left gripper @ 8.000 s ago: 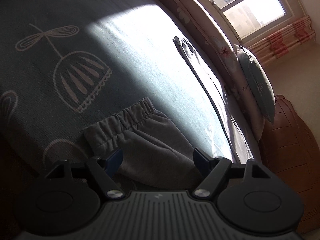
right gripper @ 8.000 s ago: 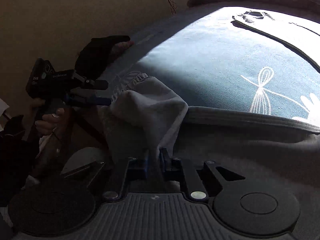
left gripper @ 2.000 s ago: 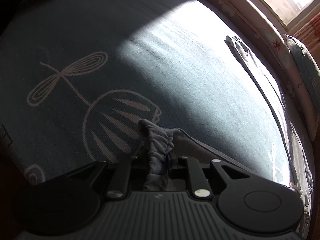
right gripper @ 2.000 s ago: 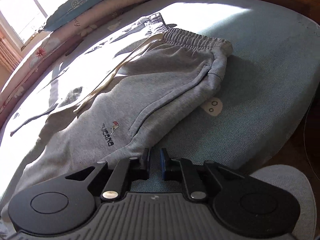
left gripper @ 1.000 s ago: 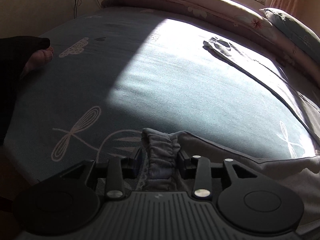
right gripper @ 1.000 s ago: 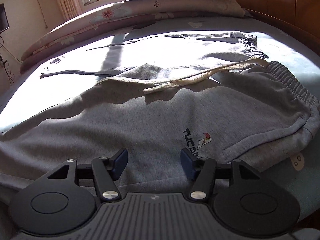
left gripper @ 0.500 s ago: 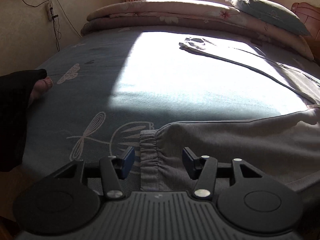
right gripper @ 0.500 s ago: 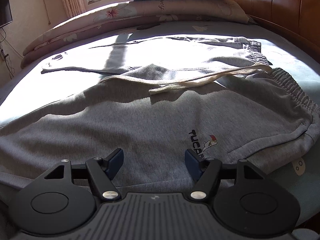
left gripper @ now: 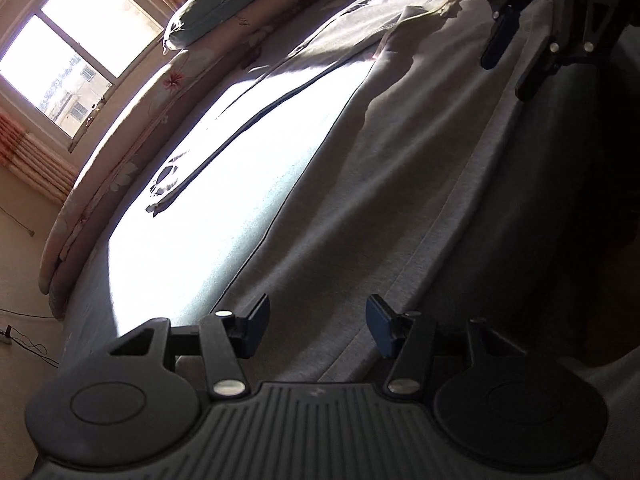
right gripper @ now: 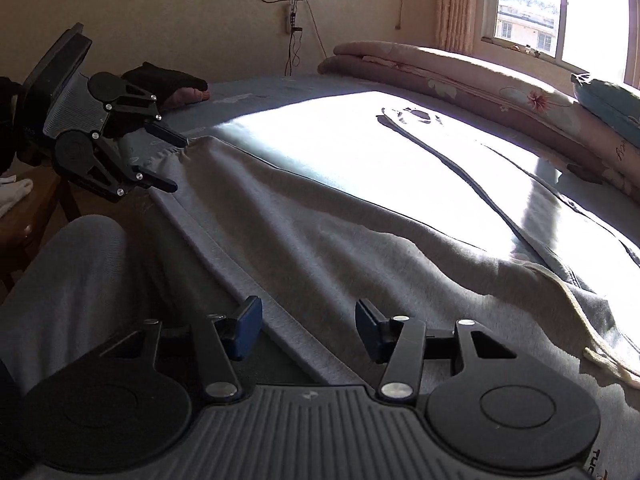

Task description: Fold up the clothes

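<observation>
Grey sweatpants lie spread flat along the bed's near edge, also in the left wrist view. A cream drawstring lies on them near the waist end. My left gripper is open and empty, just above the cuff end of the leg. It also shows in the right wrist view, open beside the gathered cuff. My right gripper is open and empty over the pants' near edge. It shows in the left wrist view at the far end.
The blue-green bedsheet is sunlit in the middle. A second flat garment lies further back. Rolled floral bedding and a pillow line the window side. A person's grey-clad knee is at the bed's edge.
Both wrist views have swung round to look along the pants toward each other. Both grippers stay open. The left one let go of the cuff about a second ago.
</observation>
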Demonstrator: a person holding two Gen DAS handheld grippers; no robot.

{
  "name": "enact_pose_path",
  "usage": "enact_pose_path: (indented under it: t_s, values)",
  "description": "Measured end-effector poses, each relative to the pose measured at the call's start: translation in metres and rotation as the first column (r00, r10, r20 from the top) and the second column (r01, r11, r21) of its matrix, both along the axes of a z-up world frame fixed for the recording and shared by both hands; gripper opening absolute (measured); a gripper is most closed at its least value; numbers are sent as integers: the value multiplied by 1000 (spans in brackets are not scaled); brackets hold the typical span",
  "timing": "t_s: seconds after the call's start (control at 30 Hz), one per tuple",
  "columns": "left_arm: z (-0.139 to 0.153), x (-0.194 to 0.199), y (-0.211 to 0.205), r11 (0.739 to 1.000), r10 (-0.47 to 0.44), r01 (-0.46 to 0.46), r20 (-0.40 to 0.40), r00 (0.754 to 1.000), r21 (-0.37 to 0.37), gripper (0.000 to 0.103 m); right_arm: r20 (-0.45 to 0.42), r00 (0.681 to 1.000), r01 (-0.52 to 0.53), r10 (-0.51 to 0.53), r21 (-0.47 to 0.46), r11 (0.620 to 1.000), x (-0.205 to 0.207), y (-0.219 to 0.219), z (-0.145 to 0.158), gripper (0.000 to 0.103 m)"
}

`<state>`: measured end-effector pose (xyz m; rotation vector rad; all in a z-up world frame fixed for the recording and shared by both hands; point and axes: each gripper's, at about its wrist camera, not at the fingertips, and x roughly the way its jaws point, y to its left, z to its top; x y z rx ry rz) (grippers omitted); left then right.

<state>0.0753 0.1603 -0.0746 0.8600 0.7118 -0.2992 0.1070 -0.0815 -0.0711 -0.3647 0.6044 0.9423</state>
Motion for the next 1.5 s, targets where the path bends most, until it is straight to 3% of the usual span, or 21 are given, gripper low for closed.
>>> enact_pose_path:
  t_s: [0.13,0.3,0.43,0.5,0.57,0.6,0.63,0.7,0.8,0.87,0.93,0.97,1.0,1.07,1.2,1.3,1.37,1.5]
  values:
    - [-10,-7,-1,997,-60,61,-40,997,37,56,-2,994,-108,108,-53,993,-2,35,-12,48]
    - [-28,-2,16,998,-32,37,-97,995,58,54,11,981,-189,192,-122,974,-1,66,-25,48]
    - [-23,10,34,999,-22,15,-163,986,-46,54,-3,977,-211,213,-151,966,7,82,-29,48]
    - [-18,20,44,993,-1,-27,-227,974,-118,45,-31,976,-219,217,-158,963,11,86,-31,47]
    - [-16,24,49,985,-10,-39,-283,959,-166,19,-83,974,-220,211,-129,967,18,87,-31,38]
    - [-17,26,51,985,-7,-47,-308,951,-168,2,-90,975,-211,201,-124,969,20,87,-30,26]
    - [-17,24,51,986,-16,-38,-315,949,-162,1,-105,975,-206,194,-117,972,23,85,-30,14]
    - [-16,22,53,985,-23,-36,-338,941,-167,0,-147,971,-205,191,-90,975,27,82,-28,4]
    - [-19,14,57,985,-34,-39,-403,915,-171,0,-181,963,-216,199,-82,973,25,80,-27,4]
    - [-26,4,56,994,-31,-16,-419,908,-109,0,-216,955,-222,201,-77,972,25,80,-29,4]
    - [-25,-2,56,998,-15,-12,-399,917,-65,0,-226,952,-226,207,-63,972,22,78,-26,5]
    - [-18,-3,58,996,-18,-17,-383,924,-88,1,-227,951,-225,208,-52,973,21,77,-23,5]
    - [-7,-2,60,990,-20,-29,-348,937,-136,11,-228,951,-224,209,-41,974,20,76,-21,7]
    - [10,3,65,975,-17,-48,-288,958,-218,11,-216,956,-202,200,13,979,25,77,-11,11]
    - [18,39,73,950,115,-160,-177,978,-268,11,-183,969,-160,166,45,986,34,98,-1,12]
    - [0,61,87,913,260,-307,-197,945,-268,11,-159,973,-167,168,20,986,40,134,-6,13]
    - [-12,65,100,878,336,-398,-251,908,-264,11,-141,976,-170,167,-10,985,40,157,-11,15]
    - [-19,44,121,829,393,-474,-293,871,-297,12,-93,988,-134,127,-70,989,42,194,-26,21]
